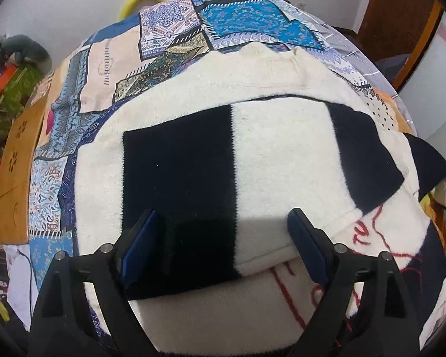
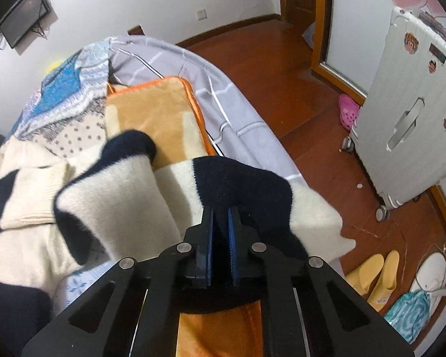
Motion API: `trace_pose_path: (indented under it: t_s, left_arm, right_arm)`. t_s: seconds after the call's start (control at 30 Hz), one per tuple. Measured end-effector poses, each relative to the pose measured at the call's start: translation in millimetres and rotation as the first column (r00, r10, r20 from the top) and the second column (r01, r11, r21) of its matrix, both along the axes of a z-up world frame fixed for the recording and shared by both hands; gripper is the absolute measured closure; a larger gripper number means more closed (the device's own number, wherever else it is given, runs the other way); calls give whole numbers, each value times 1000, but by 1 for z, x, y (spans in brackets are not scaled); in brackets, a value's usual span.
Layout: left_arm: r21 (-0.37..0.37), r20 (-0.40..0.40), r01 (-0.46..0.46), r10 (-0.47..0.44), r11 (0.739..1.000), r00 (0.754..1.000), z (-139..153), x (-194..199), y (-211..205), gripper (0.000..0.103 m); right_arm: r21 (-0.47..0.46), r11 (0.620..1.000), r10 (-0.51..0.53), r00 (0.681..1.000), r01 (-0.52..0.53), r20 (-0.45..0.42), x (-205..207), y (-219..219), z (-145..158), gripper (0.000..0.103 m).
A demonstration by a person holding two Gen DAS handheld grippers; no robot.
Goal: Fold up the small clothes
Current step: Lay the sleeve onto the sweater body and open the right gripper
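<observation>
A cream sweater [image 1: 211,77] with black stripes lies spread on the patterned bedspread [image 1: 169,26]. One striped sleeve [image 1: 282,160] is folded flat across its body. My left gripper [image 1: 223,223] is open and empty, hovering just above that folded sleeve. In the right wrist view, my right gripper [image 2: 221,212] is shut on the other striped sleeve [image 2: 240,184] at a black band and holds it lifted off the bed. The sweater's body [image 2: 23,178] lies to its left.
An orange blanket [image 2: 160,113] and a grey sheet [image 2: 223,98] lie at the bed's right side. A white suitcase [image 2: 410,119], pink shoe [image 2: 349,111] and yellow slippers [image 2: 371,273] stand on the wooden floor. A wooden board [image 1: 17,160] edges the bed's left.
</observation>
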State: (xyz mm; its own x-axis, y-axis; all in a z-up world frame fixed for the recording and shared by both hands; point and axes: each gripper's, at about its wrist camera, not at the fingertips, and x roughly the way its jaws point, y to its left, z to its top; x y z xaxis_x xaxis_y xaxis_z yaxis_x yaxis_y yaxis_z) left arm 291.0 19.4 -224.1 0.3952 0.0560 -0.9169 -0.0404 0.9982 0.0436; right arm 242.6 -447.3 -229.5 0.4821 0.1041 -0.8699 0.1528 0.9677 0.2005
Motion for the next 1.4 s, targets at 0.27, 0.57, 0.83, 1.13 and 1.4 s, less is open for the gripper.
trace_pose_path:
  t_s: [0.27, 0.57, 0.83, 1.13, 1.4]
  left_arm:
    - [-12, 30, 29, -29, 1000, 999, 14, -11, -5, 15]
    - [-25, 94, 40, -38, 999, 995, 37, -28, 0, 15]
    - [-32, 136, 23, -18, 999, 991, 51, -42, 15, 15]
    - [-57, 160, -8, 17, 998, 987, 58, -61, 39, 15]
    - [-70, 159, -34, 45, 997, 986, 57, -75, 58, 15]
  right_arm:
    - [17, 999, 41, 988, -44, 150, 0, 21, 60, 95]
    - [10, 987, 150, 932, -162, 332, 16, 74, 134, 95]
    - [-13, 939, 317, 850, -344, 421, 25, 149, 176, 95]
    - [-17, 841, 498, 760, -541, 419, 22, 248, 177, 96]
    - [12, 750, 623, 711, -662, 325, 16, 316, 139, 99]
